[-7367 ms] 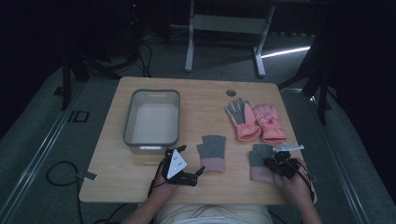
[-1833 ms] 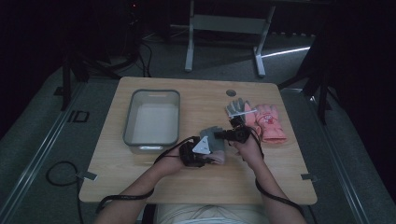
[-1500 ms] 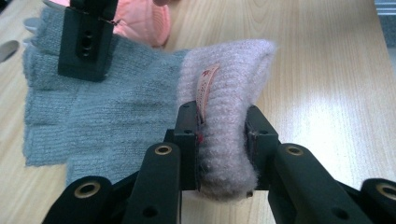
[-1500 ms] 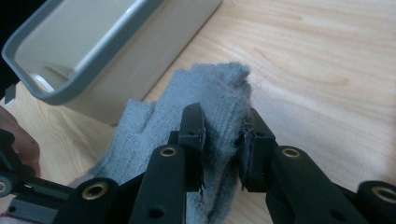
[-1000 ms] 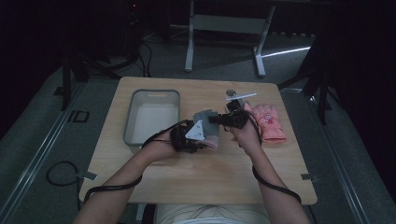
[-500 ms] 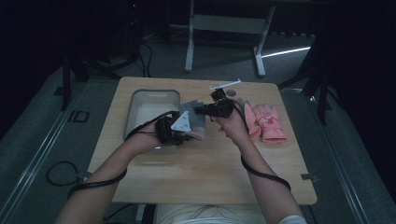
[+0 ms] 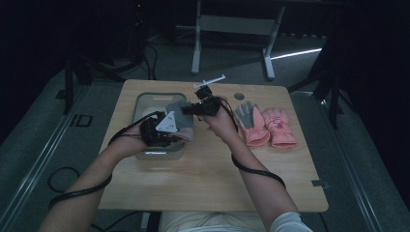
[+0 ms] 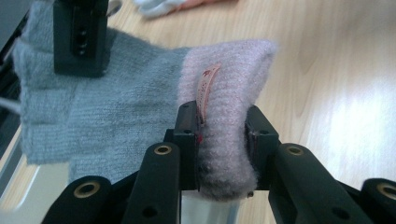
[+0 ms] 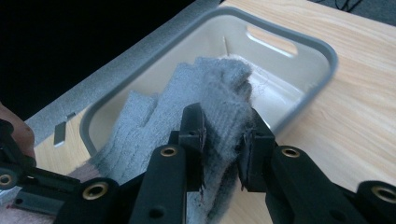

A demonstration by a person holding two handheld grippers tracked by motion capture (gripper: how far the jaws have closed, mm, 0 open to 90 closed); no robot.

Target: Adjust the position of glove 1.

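Observation:
A grey knit glove with a pink cuff hangs stretched between both grippers over the right part of the grey bin. My left gripper is shut on the pink cuff, which bulges between its fingers. My right gripper is shut on the glove's grey finger end. In the right gripper view the bin's pale inside lies right behind the glove. The right gripper's black jaw shows in the left gripper view, clamped on the grey knit.
Two pink gloves lie side by side on the wooden table at the right, one palm-up with a grey palm, one plain pink. A round hole sits near the table's far edge. Cables trail off the front left.
Both grippers, first near the table's front edge, have carried the grey glove left and away from the person, from the table's middle to above the bin. The pink gloves stayed put.

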